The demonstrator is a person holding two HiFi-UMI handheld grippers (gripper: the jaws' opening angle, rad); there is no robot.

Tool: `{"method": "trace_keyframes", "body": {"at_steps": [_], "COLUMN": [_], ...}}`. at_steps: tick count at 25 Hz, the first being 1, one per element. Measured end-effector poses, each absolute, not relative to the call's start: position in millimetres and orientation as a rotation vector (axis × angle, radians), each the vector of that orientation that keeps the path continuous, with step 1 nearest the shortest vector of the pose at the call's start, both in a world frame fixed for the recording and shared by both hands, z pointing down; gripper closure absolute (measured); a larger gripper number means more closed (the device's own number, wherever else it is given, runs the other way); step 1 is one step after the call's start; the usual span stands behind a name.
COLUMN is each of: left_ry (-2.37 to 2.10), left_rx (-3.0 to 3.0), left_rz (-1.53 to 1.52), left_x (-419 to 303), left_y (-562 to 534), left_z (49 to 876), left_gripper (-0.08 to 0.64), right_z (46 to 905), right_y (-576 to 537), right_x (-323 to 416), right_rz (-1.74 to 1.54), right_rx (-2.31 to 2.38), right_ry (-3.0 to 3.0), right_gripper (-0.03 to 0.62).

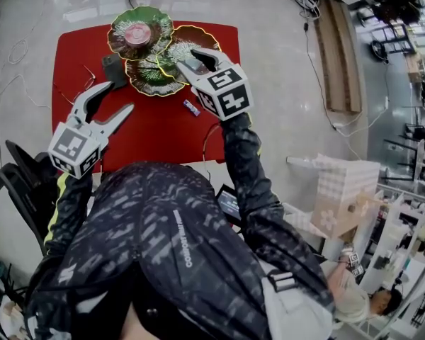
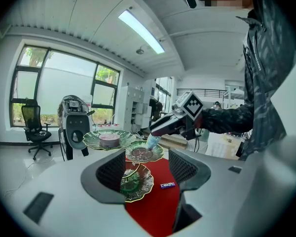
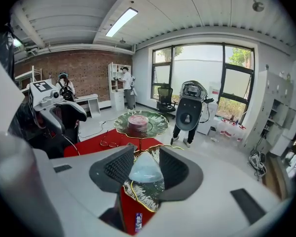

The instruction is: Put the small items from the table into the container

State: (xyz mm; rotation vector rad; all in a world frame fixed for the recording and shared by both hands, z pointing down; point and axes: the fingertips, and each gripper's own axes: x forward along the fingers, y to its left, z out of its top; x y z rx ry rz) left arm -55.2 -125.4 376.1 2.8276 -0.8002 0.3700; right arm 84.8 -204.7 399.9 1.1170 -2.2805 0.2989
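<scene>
Red worktop (image 1: 163, 137) carries the tiered leaf-dish stand (image 1: 117, 40), the container. Right gripper (image 1: 191, 59) hangs over a lower dish, jaws clamped on a pale blue packet (image 3: 145, 171) between both pads, probably to drop it in. Left gripper (image 1: 117, 98) is parked aside, jaws spread and empty. A small wrapped candy (image 1: 191, 108) lies on the worktop, clear of both.

Your left gripper (image 2: 147, 168) has jaws apart, framing the tiered leaf dishes (image 2: 136, 185). Your right gripper (image 2: 157, 131) pinches a pale packet (image 2: 152, 142) over one dish; a small wrapper (image 2: 167, 185) lies on the red cloth (image 2: 158, 206).
</scene>
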Motion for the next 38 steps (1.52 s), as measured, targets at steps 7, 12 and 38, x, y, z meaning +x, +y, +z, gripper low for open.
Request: {"method": "trace_keyframes", "body": {"at_steps": [7, 12, 38], "left_ry": [-0.793, -0.787, -0.721], "left_rx": [2.824, 2.823, 2.799], "left_rz": [0.385, 0.381, 0.293], "left_x": [-52.6, -50.6, -45.7], "left_y": [-123.3, -121.5, -113.5], "left_z": [377.3, 378.7, 371.2], "left_gripper": [0.282, 0.282, 0.282], "right_z": [416.0, 433.0, 478.7], "right_y": [-238.7, -247.6, -220.5], "right_x": [95.3, 98.8, 97.0], "right_rz": [0.311, 0.329, 0.365], "right_rx": [1.196, 1.213, 1.171], "right_ry": [-2.269, -2.254, -2.16], "right_gripper": [0.423, 0.423, 0.423]}}
